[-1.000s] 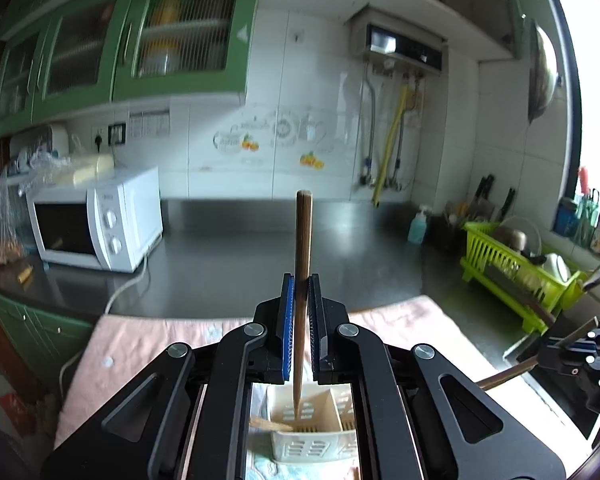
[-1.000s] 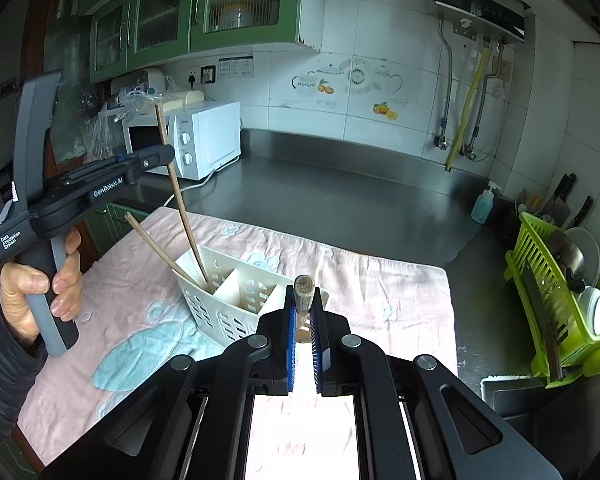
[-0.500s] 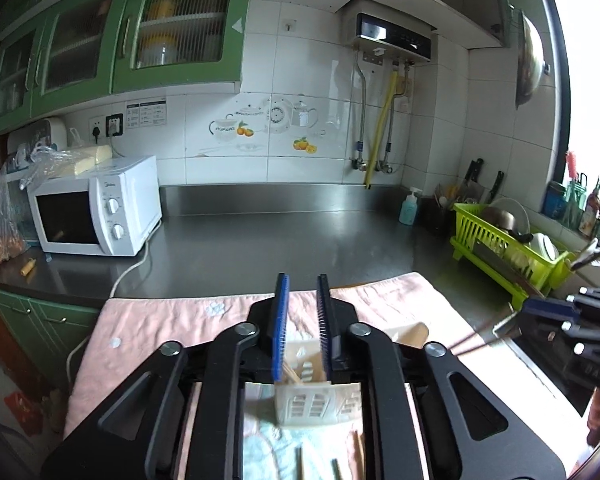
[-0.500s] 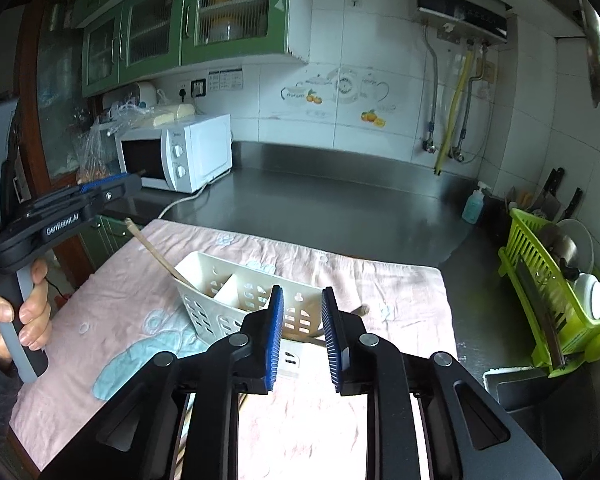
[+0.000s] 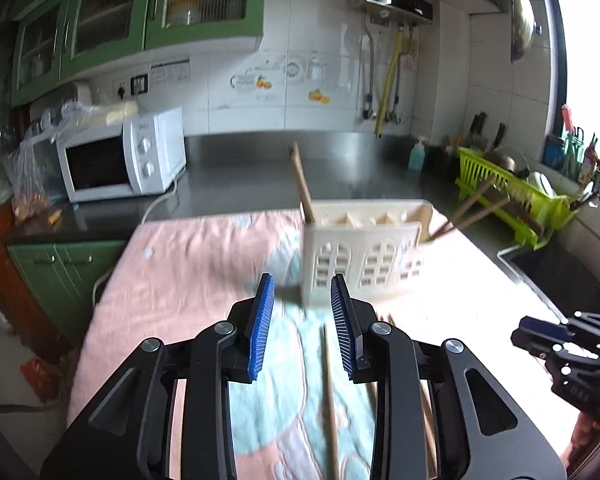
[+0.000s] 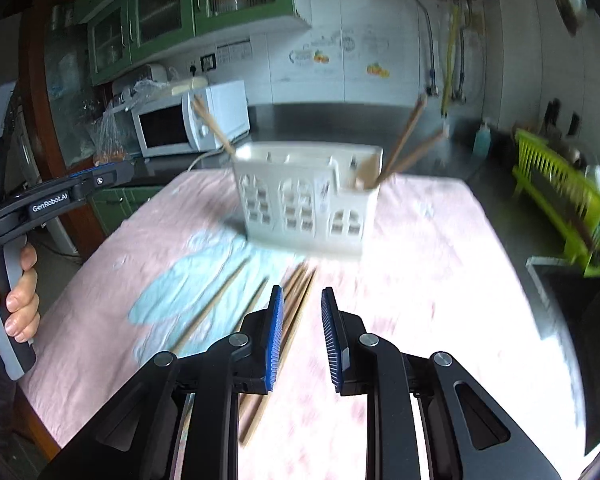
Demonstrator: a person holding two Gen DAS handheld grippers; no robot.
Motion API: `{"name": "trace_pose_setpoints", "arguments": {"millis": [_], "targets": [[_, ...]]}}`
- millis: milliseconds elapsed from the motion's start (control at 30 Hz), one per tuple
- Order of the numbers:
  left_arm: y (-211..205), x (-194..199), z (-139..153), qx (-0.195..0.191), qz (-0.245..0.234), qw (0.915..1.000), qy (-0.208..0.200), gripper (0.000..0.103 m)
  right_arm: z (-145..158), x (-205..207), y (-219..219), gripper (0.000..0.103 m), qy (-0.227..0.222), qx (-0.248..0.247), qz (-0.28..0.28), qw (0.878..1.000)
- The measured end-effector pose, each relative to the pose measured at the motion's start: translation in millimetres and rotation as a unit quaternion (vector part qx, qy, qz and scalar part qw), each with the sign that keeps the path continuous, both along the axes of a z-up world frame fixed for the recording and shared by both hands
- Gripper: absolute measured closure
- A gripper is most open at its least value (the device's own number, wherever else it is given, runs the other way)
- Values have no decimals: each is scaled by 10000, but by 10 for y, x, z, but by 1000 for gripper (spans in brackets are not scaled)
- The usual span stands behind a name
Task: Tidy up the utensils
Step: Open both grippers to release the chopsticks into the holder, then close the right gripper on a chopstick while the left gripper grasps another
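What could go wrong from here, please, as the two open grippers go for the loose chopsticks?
The chopsticks on the cloth lie bunched and touching, so the right gripper may pinch several. The caddy looks light; its leaning chopsticks could tip it if bumped. The left gripper works close beside.

Two grippers are in view, the left gripper (image 5: 302, 322) and the right gripper (image 6: 302, 338), each with two blue-padded fingers standing apart and nothing between them. One white utensil caddy (image 6: 306, 210) stands on one pink cloth (image 6: 432, 280); three chopsticks stand in it, one chopstick (image 6: 212, 126) at its left end and two chopsticks (image 6: 406, 140) at its right end. Loose chopsticks (image 6: 296, 296) lie on the cloth before the caddy, about five, though blur prevents an exact count; also present are one microwave (image 6: 192, 120), one green dish rack (image 6: 568, 196) and one soap bottle (image 5: 417, 155).
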State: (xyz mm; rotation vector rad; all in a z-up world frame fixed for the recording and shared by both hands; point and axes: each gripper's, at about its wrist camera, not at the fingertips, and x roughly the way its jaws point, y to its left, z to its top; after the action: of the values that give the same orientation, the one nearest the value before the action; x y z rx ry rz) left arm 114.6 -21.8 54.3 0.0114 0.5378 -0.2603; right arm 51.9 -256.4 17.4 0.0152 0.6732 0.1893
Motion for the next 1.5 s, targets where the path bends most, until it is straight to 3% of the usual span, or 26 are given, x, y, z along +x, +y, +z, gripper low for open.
{"name": "trace_pose_setpoints", "arguments": {"millis": [233,467,1100,1500], "targets": [[141,-258,-578,-142,27,9981,605,69,-529,-227,108,83,445,235,-225,9985],[220,-381,-971,-215,104,9948,989,69,-814,-256,225,83,723,345,-304,9963],[39,-429,-1438,-135,-132,9881,1527,67,-1071,-98,337,87,1082,413,-300,9928],[-18,-375,-1542,-18,-125,9864,1637,67,-1122,-69,414,92,1133,180,-321,9929]]}}
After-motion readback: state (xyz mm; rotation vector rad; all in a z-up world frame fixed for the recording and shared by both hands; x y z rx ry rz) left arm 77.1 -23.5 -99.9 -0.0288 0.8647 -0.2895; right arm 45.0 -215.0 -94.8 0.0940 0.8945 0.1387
